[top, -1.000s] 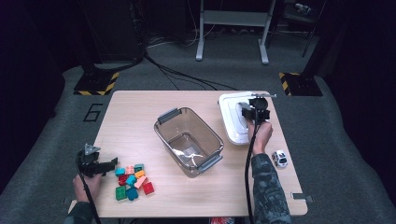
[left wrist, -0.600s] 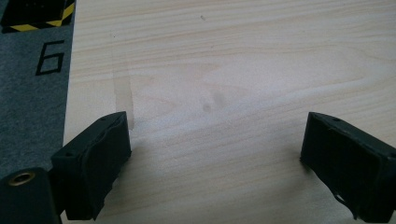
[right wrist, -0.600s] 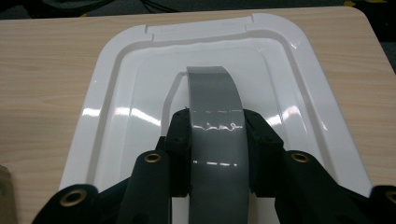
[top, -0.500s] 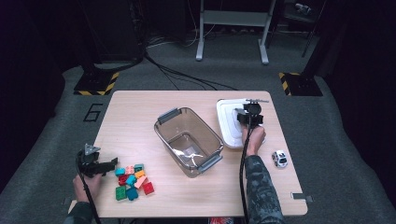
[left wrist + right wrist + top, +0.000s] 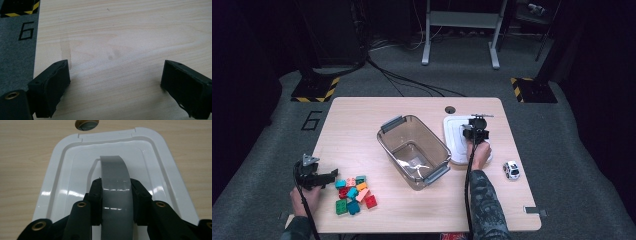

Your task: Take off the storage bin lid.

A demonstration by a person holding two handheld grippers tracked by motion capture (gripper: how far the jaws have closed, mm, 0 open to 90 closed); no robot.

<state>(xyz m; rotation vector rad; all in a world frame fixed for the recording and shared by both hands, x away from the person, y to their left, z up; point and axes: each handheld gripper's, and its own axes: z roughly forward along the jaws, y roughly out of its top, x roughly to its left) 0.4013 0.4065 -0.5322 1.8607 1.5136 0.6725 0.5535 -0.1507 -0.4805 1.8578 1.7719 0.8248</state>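
Your right gripper [image 5: 115, 202] has its jaws clamped on the grey handle [image 5: 115, 182] of the white lid [image 5: 62, 182], which lies flat on the table [image 5: 362, 120] right of centre in the high view, just beside the clear storage bin [image 5: 412, 150]. Your left gripper [image 5: 115, 87] rests at lower left with jaws spread wide over bare wood, next to the pile of toy bricks [image 5: 354, 192]. The bin looks empty and open, so I judge loading and lidding are both yet to come.
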